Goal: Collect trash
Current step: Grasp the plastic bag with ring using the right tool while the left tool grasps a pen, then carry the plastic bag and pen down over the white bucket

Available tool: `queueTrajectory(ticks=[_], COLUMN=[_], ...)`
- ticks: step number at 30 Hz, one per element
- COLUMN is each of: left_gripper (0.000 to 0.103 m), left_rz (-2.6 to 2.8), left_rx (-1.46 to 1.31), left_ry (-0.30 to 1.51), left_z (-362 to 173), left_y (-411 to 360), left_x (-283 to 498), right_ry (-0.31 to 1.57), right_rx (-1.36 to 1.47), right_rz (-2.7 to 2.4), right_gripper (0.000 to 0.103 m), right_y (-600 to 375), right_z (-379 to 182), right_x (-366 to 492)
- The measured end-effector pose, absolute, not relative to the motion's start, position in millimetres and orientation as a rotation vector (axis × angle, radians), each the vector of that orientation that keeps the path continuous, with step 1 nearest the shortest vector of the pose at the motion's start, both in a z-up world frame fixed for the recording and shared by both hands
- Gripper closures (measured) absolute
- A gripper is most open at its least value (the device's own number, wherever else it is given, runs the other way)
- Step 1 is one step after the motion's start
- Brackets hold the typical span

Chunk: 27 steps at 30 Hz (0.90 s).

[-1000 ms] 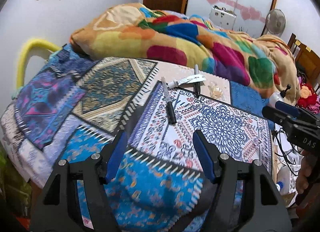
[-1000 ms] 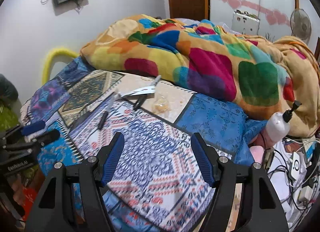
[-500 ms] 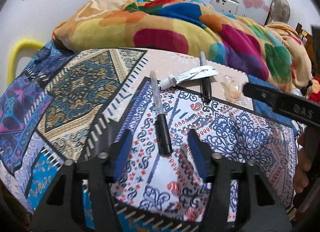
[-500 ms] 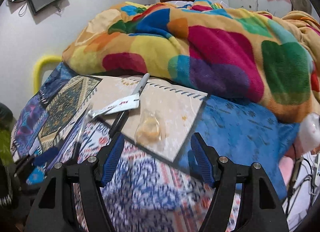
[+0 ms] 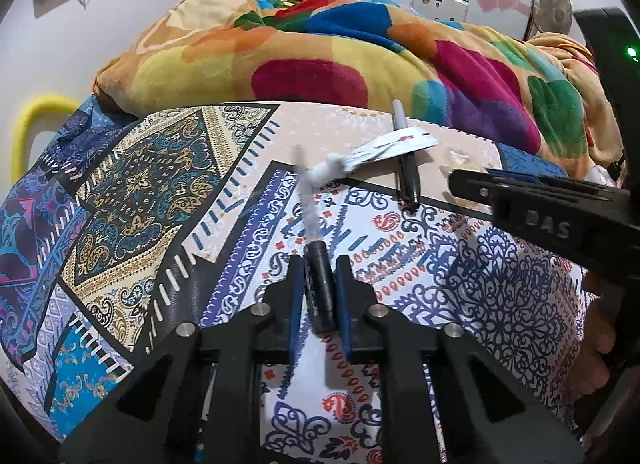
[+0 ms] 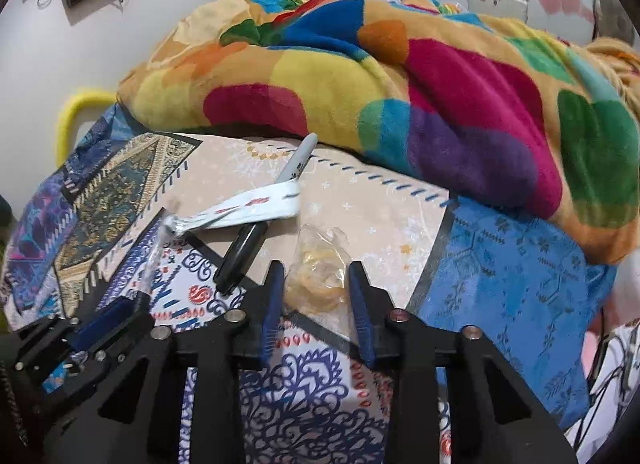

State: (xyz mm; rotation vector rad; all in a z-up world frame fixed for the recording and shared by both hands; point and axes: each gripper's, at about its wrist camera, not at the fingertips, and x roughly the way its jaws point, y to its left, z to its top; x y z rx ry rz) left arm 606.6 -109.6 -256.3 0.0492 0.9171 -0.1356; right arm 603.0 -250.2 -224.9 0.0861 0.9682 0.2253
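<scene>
A pen with a clear barrel and black cap (image 5: 316, 264) lies on the patterned bedspread. My left gripper (image 5: 320, 264) is shut on its black cap. A squeezed white tube (image 5: 384, 147) lies across a black marker (image 5: 406, 167) further back; both show in the right wrist view, the tube (image 6: 248, 209) over the marker (image 6: 244, 248). A crumpled clear plastic wrapper (image 6: 320, 268) sits between the pads of my right gripper (image 6: 316, 272), which has narrowed around it; whether the pads touch it is unclear. The right gripper also shows in the left wrist view (image 5: 500, 187).
A bulky multicoloured blanket (image 5: 360, 63) is heaped behind the items. A yellow rail (image 5: 28, 127) stands at the bed's left edge. A white pump bottle (image 5: 600, 173) and cables (image 6: 612, 364) lie off the right edge. A fan (image 5: 554, 9) stands at the back.
Both grippers moved forward and down onto the bedspread and closed in. The left one closed on the pen's cap; the right one narrowed around the plastic wrapper.
</scene>
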Motion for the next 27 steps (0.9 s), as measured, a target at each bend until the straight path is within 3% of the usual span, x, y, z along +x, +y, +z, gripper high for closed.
queueTrajectory(ticks=[9, 27], left_gripper=[0.090, 0.090], left_rz=[-0.134, -0.156], left_rx=[0.033, -0.041], left_ry=[0.943, 0.807], left_z=[-245.0, -148.1], left_y=[-97.8, -69.7], left_x=[585.6, 471.3], right_ry=[0.964, 0.784], right_rx=[0.112, 0.054], right_rz=[0.237, 0.332], right_gripper=[0.075, 0.075], right_y=[-258.2, -222.4], right_z=[-206.2, -110.8], right_x=[576.6, 472.8])
